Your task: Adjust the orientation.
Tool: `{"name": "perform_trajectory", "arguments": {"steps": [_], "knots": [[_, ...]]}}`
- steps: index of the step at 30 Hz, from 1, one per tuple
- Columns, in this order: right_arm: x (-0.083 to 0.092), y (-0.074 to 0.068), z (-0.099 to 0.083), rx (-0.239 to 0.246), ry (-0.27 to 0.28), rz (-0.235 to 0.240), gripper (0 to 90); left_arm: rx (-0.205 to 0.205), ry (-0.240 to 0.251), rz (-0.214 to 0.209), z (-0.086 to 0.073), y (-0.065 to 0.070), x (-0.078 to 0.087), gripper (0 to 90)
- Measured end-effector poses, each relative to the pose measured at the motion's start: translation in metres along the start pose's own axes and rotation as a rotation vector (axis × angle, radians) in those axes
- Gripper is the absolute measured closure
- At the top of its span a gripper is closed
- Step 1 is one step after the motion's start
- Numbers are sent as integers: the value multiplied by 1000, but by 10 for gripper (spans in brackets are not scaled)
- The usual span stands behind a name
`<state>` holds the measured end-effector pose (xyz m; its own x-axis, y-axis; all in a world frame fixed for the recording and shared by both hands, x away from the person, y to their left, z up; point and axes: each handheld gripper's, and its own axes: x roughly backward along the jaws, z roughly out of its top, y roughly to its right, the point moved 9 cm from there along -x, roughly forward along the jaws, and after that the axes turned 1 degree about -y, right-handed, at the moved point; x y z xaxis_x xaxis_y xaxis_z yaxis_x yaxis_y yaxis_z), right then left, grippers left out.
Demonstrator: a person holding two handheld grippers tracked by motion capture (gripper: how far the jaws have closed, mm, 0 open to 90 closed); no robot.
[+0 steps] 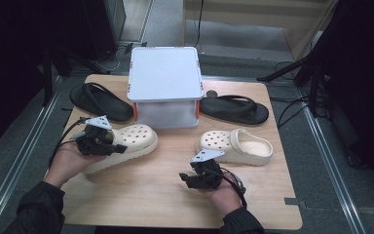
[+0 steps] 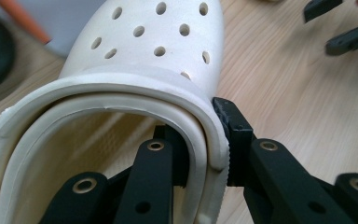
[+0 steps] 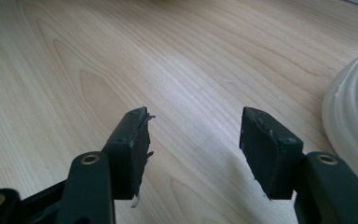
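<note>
From above we see our left gripper (image 1: 108, 146) on the left cream clog (image 1: 126, 145); its own view shows jaws clamping the heel rim. Our right gripper (image 3: 193, 135) gapes empty over the table (image 3: 121, 56).

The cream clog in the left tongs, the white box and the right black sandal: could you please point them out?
cream clog (image 2: 158, 42), left gripper view, perforated toe top.
white box (image 1: 164, 73), high view, middle of lid.
right black sandal (image 1: 233, 109), high view, footbed.

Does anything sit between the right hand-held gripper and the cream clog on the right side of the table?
Nothing visible: the right hand-held gripper, jaws open, has bare table up to the right clog.
</note>
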<state>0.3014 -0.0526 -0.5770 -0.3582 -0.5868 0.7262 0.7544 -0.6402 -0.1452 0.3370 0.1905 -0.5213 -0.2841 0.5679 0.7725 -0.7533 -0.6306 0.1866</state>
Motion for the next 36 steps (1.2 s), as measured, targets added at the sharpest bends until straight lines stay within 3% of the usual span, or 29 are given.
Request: {"name": "perform_trajectory", "arguments": {"steps": [6, 10, 17, 22, 30, 36], "knots": [[1, 2, 5, -2, 23, 6, 430, -19, -24, -40, 21, 26, -25, 770], [2, 2, 8, 6, 35, 10, 438, -28, -27, -41, 28, 42, -36, 769], [0, 1, 13, 15, 42, 21, 441, 8, -49, -61, 24, 60, -53, 767], [-3, -2, 18, 28, 43, 32, 441, 17, -33, -59, 18, 66, -58, 766], [-6, -5, 21, 40, 47, 39, 466, -5, -38, -74, 11, 73, -65, 762], [-5, -5, 23, 28, 55, 48, 514, -11, 3, -59, 14, 70, -57, 615]]}}
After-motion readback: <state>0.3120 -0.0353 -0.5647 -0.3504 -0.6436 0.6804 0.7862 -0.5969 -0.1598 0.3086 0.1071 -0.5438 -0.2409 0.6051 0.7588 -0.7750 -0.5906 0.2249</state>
